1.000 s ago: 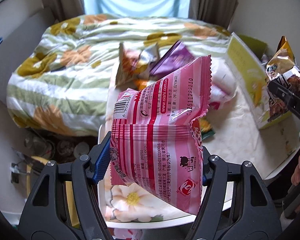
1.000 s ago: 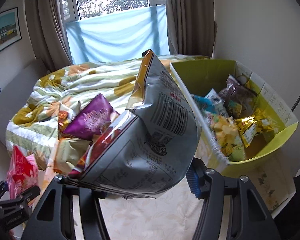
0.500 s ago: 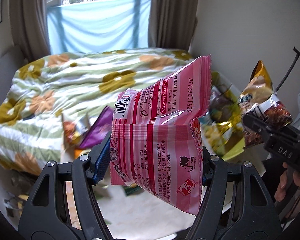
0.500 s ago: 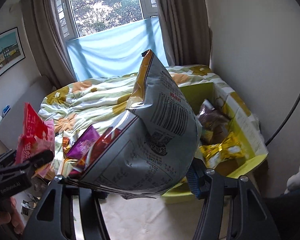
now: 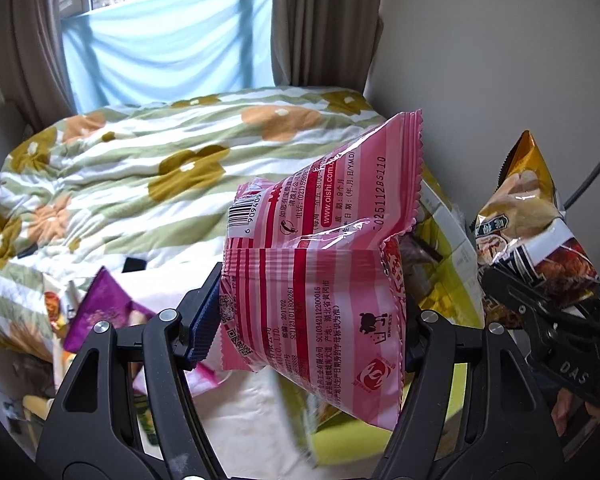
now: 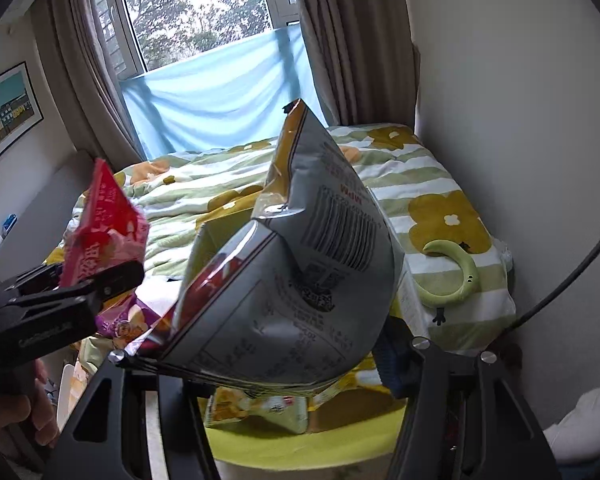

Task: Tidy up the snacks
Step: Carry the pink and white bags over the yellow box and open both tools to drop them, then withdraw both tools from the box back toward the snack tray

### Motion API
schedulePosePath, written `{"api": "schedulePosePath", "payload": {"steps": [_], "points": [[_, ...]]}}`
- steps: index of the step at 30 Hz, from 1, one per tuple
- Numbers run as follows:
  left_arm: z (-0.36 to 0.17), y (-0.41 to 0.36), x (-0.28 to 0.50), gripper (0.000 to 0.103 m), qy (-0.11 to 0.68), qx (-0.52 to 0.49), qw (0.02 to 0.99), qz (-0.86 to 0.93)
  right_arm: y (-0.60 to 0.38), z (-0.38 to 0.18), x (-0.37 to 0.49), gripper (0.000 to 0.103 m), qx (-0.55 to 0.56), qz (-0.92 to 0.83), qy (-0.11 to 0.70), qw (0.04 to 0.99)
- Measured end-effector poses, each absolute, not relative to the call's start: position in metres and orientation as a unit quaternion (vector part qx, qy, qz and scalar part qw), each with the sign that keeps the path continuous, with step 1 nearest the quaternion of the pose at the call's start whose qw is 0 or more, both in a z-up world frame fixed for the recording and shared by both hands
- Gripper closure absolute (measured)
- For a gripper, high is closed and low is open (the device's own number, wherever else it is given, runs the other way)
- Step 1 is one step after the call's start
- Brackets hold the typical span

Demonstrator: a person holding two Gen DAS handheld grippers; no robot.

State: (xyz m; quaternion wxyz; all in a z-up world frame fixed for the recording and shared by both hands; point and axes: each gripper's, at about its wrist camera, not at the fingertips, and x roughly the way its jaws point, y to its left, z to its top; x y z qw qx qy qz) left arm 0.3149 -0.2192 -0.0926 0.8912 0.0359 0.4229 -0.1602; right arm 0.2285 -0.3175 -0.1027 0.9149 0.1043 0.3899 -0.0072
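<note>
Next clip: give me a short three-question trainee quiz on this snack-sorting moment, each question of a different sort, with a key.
1. True or false: the left gripper is shut on the pink packet.
2. Multiple choice: what does the right gripper hold? A) a purple packet B) a grey bag with a barcode C) nothing
3. Fill in: under the grey bag, packets lie in a yellow-green ____.

Key: 1 true; 2 B; 3 box
</note>
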Motion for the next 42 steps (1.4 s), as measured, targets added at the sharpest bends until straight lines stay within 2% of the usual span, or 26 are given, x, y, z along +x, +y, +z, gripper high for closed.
{"api": "schedulePosePath", "payload": {"steps": [8, 9, 10, 12, 34, 36, 38, 39, 42], "points": [[-0.126, -0.261, 0.361, 0.035, 0.470, 0.042, 0.868, -0.154, -0.342, -0.121, 0.249, 0.048, 0.116, 0.009, 0.420, 0.900], [-0.130, -0.265, 0.366, 0.027, 0.477, 0.041, 0.864, -0.157, -0.343, -0.122, 0.251, 0.048, 0.116, 0.009, 0.423, 0.899], [-0.133, -0.263, 0.367, 0.012, 0.480, 0.043, 0.862, -0.156, -0.344, -0.123, 0.252, 0.048, 0.118, 0.007, 0.425, 0.897], [-0.134, -0.265, 0.366, 0.001, 0.474, 0.050, 0.866, -0.152, -0.348, -0.124, 0.253, 0.048, 0.121, 0.004, 0.428, 0.895], [-0.136, -0.204, 0.319, 0.001, 0.486, 0.037, 0.865, -0.116, -0.324, -0.142, 0.290, 0.047, 0.129, 0.061, 0.468, 0.872], [-0.137, -0.197, 0.317, 0.001, 0.487, 0.034, 0.866, -0.108, -0.319, -0.148, 0.293, 0.040, 0.141, 0.072, 0.471, 0.868], [-0.138, -0.191, 0.314, 0.001, 0.487, 0.031, 0.867, -0.101, -0.318, -0.150, 0.292, 0.005, 0.152, 0.073, 0.467, 0.868], [-0.138, -0.188, 0.312, 0.001, 0.487, 0.030, 0.867, -0.098, -0.319, -0.150, 0.289, 0.001, 0.157, 0.074, 0.458, 0.872], [-0.143, -0.183, 0.304, 0.001, 0.489, 0.026, 0.867, -0.092, -0.321, -0.146, 0.278, 0.001, 0.151, 0.067, 0.442, 0.882]]}}
